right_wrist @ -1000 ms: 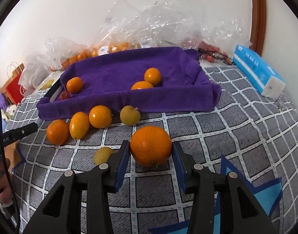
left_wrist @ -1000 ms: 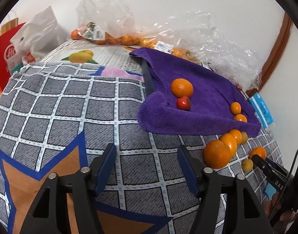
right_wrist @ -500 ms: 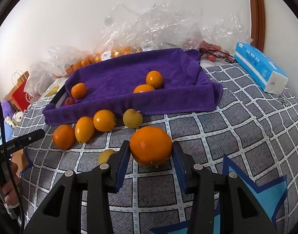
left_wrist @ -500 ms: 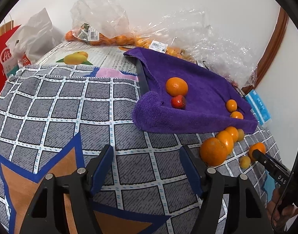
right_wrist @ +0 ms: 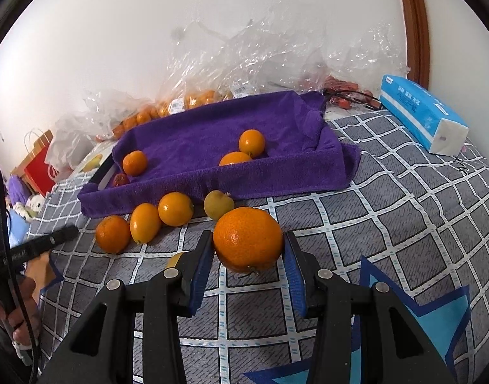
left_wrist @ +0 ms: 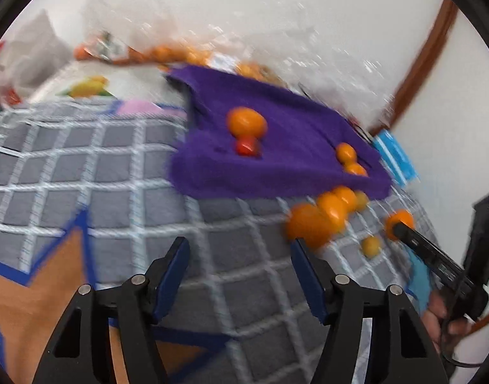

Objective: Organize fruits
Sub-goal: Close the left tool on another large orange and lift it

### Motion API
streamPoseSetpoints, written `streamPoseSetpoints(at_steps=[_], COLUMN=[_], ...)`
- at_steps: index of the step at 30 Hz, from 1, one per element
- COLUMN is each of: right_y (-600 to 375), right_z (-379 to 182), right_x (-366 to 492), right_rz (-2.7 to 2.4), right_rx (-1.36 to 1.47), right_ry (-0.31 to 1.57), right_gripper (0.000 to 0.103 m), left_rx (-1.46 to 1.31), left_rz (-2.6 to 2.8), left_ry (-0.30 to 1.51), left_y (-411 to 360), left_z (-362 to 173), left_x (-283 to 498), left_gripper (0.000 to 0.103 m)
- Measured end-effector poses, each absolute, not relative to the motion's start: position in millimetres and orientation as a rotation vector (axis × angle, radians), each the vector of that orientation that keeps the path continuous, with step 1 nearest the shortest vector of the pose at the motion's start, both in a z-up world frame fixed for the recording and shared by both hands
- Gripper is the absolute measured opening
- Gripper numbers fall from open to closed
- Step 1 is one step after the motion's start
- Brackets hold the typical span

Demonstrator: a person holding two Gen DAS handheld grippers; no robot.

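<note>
My right gripper (right_wrist: pixel 248 246) is shut on a large orange (right_wrist: pixel 247 238), held a little above the checked cloth. Beyond it lies a purple towel-lined tray (right_wrist: pixel 276 179) with a few small oranges (right_wrist: pixel 251 142) and a red fruit (right_wrist: pixel 120 179) inside. In front of the tray sits a row of oranges (right_wrist: pixel 175 208) and a yellowish fruit (right_wrist: pixel 218 204). In the blurred left wrist view my left gripper (left_wrist: pixel 239 256) hangs over the cloth, its jaws closing with nothing between them; the nearest orange (left_wrist: pixel 308 227) lies just beyond its right finger. The tray (left_wrist: pixel 212 176) is ahead.
Clear plastic bags of oranges (right_wrist: pixel 193 99) are heaped against the wall behind the tray. A blue tissue pack (right_wrist: pixel 420 108) lies at the right. A red paper bag (right_wrist: pixel 39 166) stands at the far left. A hand (right_wrist: pixel 17 304) holds the left gripper's handle.
The right gripper has lifted the large orange slightly off the cloth. The left gripper's view has swung and blurred, with the row of oranges nearer its right finger; its jaws stand a little narrower.
</note>
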State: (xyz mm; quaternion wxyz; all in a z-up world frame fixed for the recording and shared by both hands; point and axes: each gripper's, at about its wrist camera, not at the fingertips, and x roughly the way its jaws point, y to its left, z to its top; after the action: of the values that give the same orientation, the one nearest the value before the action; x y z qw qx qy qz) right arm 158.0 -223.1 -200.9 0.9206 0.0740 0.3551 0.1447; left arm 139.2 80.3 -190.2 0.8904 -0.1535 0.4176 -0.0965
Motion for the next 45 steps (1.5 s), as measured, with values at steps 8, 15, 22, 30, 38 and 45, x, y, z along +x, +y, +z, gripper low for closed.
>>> streamPoseSetpoints(at_steps=[8,15,22,30,38,45], right_y=[-227,-227,-222,-221,-220,-222], right_z=[-201,-202,-205,-206,-207,-206], right_x=[157,159,163,164,164,163], right_rz=[0.315,0.3,0.292,0.283,0.29,0.297], right_rx=[0.18,0.18,0.148,0.135,0.128,0.149], right_ry=[0.722,0.735,0.759,0.769,0.774,0.763], right_gripper=[0.043,0.043,0.043,0.043,0.043,0.043], left_rx=[-0.148,-0.179,-0.31,-0.269,-0.282,-0.275], left_rz=[-0.238,-0.253,-0.277,-0.302,-0.299,-0.303], left_ry=[0.871,0.863,0.819,0.81,0.806,0.793], left_y=[20,18,39,29,31,30], left_z=[-186,-194,-194,-192,-190,-187], left_x=[153,162,156,153,154,152], left_gripper=[0.061,0.04,0.04,0.04,0.04,0.04])
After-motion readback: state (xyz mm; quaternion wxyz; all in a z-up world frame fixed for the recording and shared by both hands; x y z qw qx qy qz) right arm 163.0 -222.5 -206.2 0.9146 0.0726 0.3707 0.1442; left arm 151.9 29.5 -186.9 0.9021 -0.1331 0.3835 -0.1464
